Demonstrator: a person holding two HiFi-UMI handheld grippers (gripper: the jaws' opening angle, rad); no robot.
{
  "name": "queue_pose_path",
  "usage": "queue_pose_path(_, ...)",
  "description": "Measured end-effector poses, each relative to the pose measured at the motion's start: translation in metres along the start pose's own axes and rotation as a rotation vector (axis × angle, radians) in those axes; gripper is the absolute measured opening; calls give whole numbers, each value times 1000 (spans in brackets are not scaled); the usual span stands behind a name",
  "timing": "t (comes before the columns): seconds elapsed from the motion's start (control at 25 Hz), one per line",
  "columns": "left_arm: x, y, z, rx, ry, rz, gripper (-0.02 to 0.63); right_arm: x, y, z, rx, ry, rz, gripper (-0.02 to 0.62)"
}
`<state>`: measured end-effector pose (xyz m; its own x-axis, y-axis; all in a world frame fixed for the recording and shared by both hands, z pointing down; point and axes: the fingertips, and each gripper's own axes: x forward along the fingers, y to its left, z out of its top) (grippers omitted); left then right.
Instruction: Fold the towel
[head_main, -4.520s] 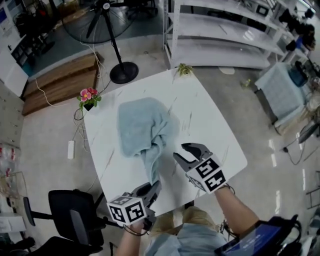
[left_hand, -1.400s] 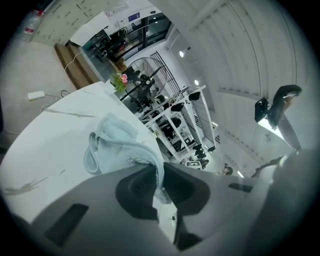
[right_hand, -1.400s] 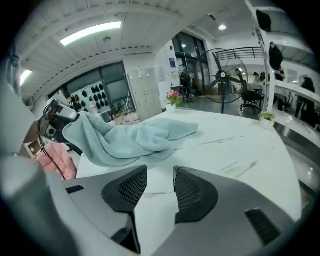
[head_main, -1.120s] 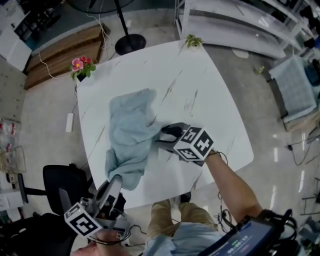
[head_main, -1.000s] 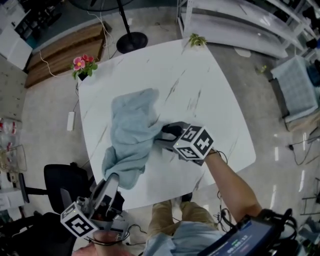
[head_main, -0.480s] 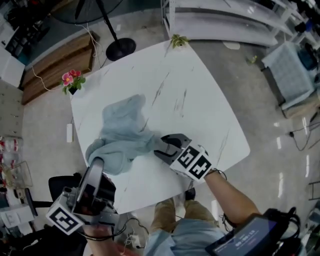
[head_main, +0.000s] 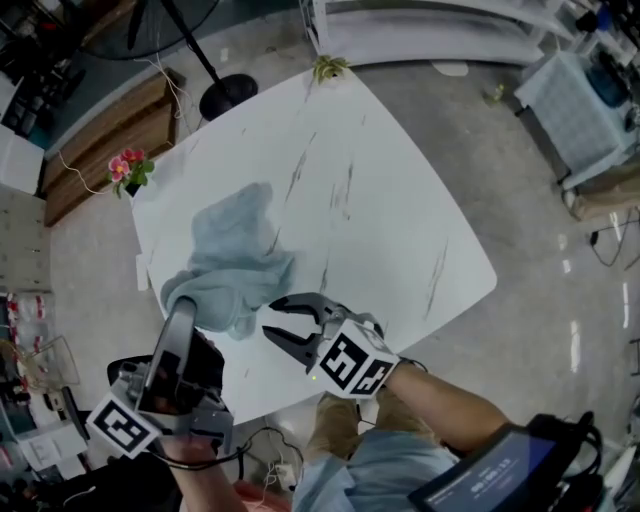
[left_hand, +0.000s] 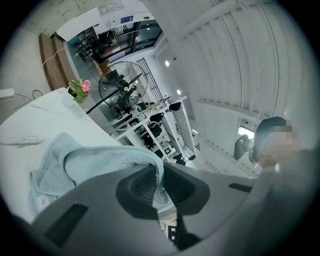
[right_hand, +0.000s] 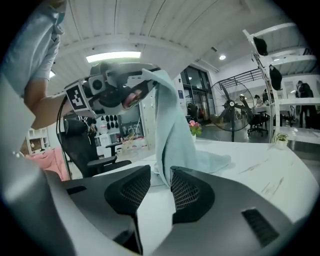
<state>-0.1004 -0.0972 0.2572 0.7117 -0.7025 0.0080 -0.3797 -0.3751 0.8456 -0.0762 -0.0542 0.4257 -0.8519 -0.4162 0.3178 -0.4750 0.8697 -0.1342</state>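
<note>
A light blue towel (head_main: 235, 255) lies bunched on the white marble table (head_main: 400, 230), towards its left side. My left gripper (head_main: 182, 305) is shut on the towel's near corner and holds it raised; in the left gripper view the cloth (left_hand: 75, 165) is pinched between the pads (left_hand: 159, 187). My right gripper (head_main: 272, 316) hovers just right of that hanging part. Its jaws have just been closing but still stand apart. In the right gripper view the towel (right_hand: 170, 130) hangs just beyond the gap (right_hand: 160, 177), and the pads do not press on it.
A pot of pink flowers (head_main: 125, 168) stands at the table's left corner and a small green plant (head_main: 325, 68) at the far corner. On the floor beyond are a fan stand (head_main: 225, 95), a wooden platform (head_main: 100, 150) and white shelving (head_main: 420, 20).
The left gripper has risen towards the table with the towel corner, bunching the cloth leftward. The right gripper has left the towel's right edge and moved towards the near edge, its jaws narrower.
</note>
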Motion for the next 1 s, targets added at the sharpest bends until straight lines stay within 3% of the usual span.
queue_pose_path(0.16, 2, -2, 0, -6, 1, -6, 23, 18, 6, -6, -36, 32, 26, 140)
queue_pose_path(0.48, -2, 1, -2, -19, 4, -8, 23, 46, 6, -18, -74, 59, -6, 143)
queue_pose_path(0.64, -4, -1, 0, -26, -3, -4, 23, 47, 4, -17, -97, 58, -39, 37)
queue_pose_path(1.0, -20, 1, 3, -28, -47, -7, 23, 2, 1, -12, -169, 47, -70, 26)
